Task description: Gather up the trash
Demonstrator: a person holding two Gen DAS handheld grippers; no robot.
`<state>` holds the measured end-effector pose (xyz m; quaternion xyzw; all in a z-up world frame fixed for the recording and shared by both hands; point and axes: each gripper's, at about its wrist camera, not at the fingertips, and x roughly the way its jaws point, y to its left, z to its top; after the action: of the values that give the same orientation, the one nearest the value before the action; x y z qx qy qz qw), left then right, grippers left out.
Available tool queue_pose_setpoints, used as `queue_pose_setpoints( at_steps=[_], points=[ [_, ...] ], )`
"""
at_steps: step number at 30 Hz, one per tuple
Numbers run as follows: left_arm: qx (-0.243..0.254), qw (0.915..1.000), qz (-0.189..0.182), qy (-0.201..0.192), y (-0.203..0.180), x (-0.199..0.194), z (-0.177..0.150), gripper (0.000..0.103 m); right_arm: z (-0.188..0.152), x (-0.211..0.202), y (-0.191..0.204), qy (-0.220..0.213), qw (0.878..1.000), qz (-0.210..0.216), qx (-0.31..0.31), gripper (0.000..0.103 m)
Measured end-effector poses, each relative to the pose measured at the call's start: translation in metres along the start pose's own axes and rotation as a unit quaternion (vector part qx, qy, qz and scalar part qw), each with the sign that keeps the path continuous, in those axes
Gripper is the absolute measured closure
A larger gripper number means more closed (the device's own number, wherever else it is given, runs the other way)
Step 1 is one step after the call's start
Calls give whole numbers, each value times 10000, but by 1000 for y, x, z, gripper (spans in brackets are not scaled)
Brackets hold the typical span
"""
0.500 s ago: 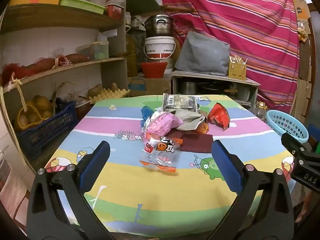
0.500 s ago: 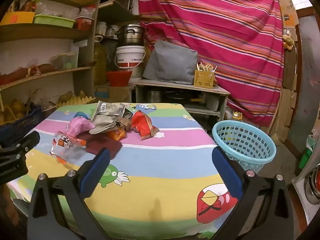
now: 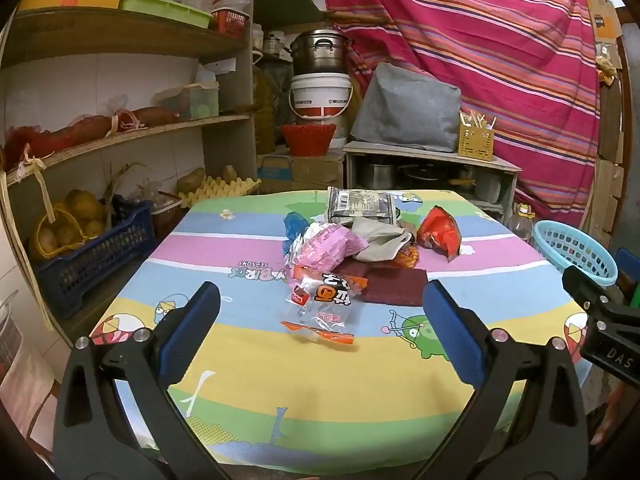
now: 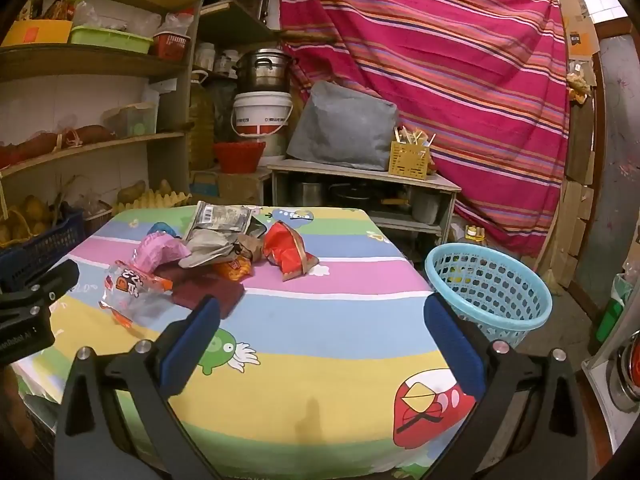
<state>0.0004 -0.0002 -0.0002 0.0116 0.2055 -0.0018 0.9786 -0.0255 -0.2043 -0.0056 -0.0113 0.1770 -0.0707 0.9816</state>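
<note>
A heap of trash lies mid-table: a clear orange-printed wrapper (image 3: 320, 304) nearest me, a pink bag (image 3: 328, 246), a dark red flat pack (image 3: 394, 286), a red snack bag (image 3: 440, 232), a grey pouch (image 3: 360, 204). The same wrapper (image 4: 132, 284) and red bag (image 4: 286, 250) show in the right wrist view. A light blue basket (image 4: 486, 290) stands beside the table's right edge, also in the left wrist view (image 3: 574, 250). My left gripper (image 3: 320, 328) is open and empty, just short of the wrapper. My right gripper (image 4: 320, 328) is open and empty over bare cloth.
The table wears a striped cartoon cloth (image 3: 256, 360). Shelves (image 3: 120, 136) with produce and a dark blue crate (image 3: 92, 252) stand to the left. A low cabinet (image 3: 428, 168) with pots, a white bucket (image 3: 320, 96) and a striped curtain (image 3: 500, 60) are behind.
</note>
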Motion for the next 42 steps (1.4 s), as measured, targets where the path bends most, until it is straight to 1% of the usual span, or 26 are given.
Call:
queue_pose_setpoints(
  at_steps=[26, 35, 42],
  points=[
    [28, 10000, 21, -35, -1, -3, 1, 5, 2, -3, -2, -19, 10000, 16, -3, 4],
    [43, 10000, 45, -75, 5, -2, -1, 5, 2, -3, -2, -20, 10000, 17, 4, 4],
    [61, 9999, 54, -89, 6, -6, 5, 5, 2, -3, -3, -22, 10000, 21, 0, 4]
  ],
)
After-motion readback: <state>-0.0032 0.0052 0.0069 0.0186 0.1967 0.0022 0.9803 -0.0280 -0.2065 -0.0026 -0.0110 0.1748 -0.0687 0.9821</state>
